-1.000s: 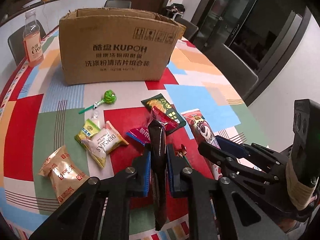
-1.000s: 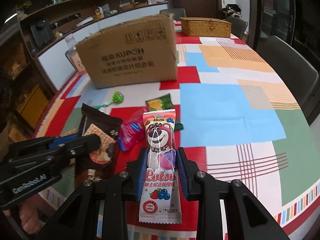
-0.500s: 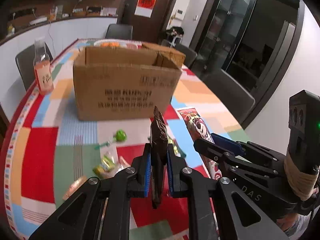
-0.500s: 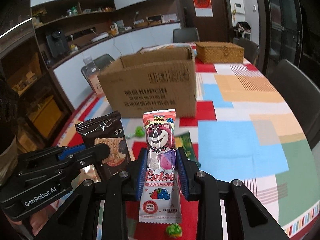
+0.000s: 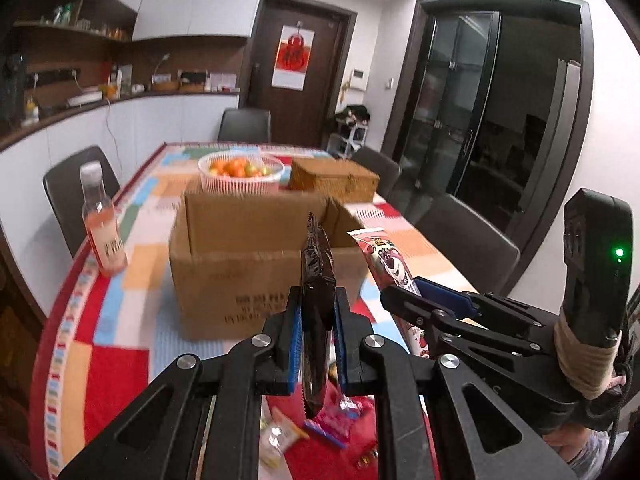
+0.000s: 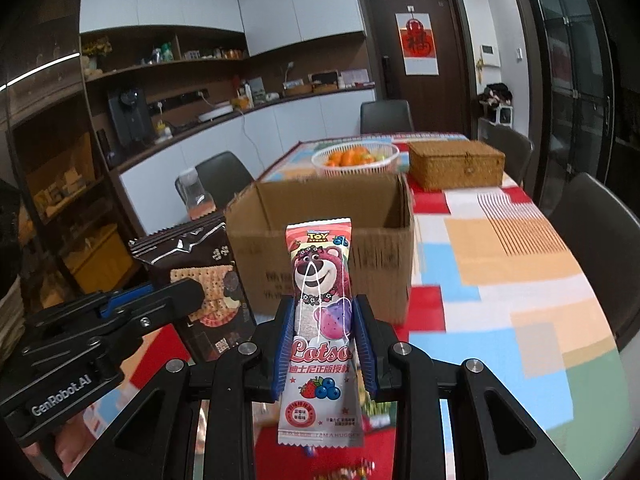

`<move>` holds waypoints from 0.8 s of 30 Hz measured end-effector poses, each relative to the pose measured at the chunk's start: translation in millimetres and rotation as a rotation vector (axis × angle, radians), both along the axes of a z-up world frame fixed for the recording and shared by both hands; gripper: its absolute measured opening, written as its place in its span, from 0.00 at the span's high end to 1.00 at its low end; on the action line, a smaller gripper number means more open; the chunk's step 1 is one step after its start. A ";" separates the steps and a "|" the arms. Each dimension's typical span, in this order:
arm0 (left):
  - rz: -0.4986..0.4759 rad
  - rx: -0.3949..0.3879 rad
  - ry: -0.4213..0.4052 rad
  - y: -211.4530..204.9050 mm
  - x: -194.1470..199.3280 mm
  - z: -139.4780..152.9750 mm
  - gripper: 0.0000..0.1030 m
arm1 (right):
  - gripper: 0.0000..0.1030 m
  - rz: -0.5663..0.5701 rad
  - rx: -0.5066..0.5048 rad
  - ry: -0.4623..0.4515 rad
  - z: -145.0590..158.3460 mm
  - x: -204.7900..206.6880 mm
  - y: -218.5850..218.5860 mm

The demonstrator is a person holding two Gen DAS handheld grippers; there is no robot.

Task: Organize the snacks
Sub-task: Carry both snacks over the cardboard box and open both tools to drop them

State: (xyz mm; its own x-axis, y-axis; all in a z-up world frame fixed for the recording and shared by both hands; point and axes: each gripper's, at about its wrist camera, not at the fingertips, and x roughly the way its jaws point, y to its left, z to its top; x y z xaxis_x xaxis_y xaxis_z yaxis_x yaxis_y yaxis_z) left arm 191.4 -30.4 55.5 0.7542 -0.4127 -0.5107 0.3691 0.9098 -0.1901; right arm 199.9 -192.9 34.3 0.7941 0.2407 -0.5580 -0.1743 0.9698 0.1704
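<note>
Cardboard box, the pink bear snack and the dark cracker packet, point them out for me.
Cardboard box (image 6: 320, 256): right wrist view, on its front wall.
Pink bear snack (image 6: 319, 268): right wrist view, on the bear's face.
Dark cracker packet (image 5: 318, 268): left wrist view, on its upper edge-on side.

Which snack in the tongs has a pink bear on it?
The Lotso packet, in the right tongs. The left tongs hold a dark biscuit packet.

open cardboard box (image 5: 256, 264) ahead, top unobstructed, bottle (image 5: 103, 224) left
</note>
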 end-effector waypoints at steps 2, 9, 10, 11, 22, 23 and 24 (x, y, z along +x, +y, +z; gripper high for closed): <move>0.011 0.012 -0.031 1.0 6.5 9.4 0.85 | 0.71 0.000 0.007 -0.016 5.4 8.5 0.5; 0.056 0.036 -0.113 5.3 34.8 39.7 0.85 | 0.71 0.003 0.009 -0.076 32.6 42.7 2.8; 0.062 0.043 -0.123 5.2 39.3 43.3 0.85 | 0.71 0.008 0.014 -0.082 35.7 47.6 3.1; 0.065 0.046 -0.126 6.1 44.9 44.5 0.85 | 0.71 0.012 0.018 -0.087 38.7 51.9 4.1; 0.071 0.048 -0.037 10.4 124.5 40.5 0.85 | 0.71 0.022 0.010 -0.053 53.2 117.6 12.9; 0.066 0.052 -0.021 9.9 132.8 36.1 0.85 | 0.71 0.024 0.005 -0.046 51.8 123.1 13.4; 0.063 0.059 -0.005 9.4 139.9 30.9 0.85 | 0.71 0.023 -0.002 -0.034 49.9 129.2 13.7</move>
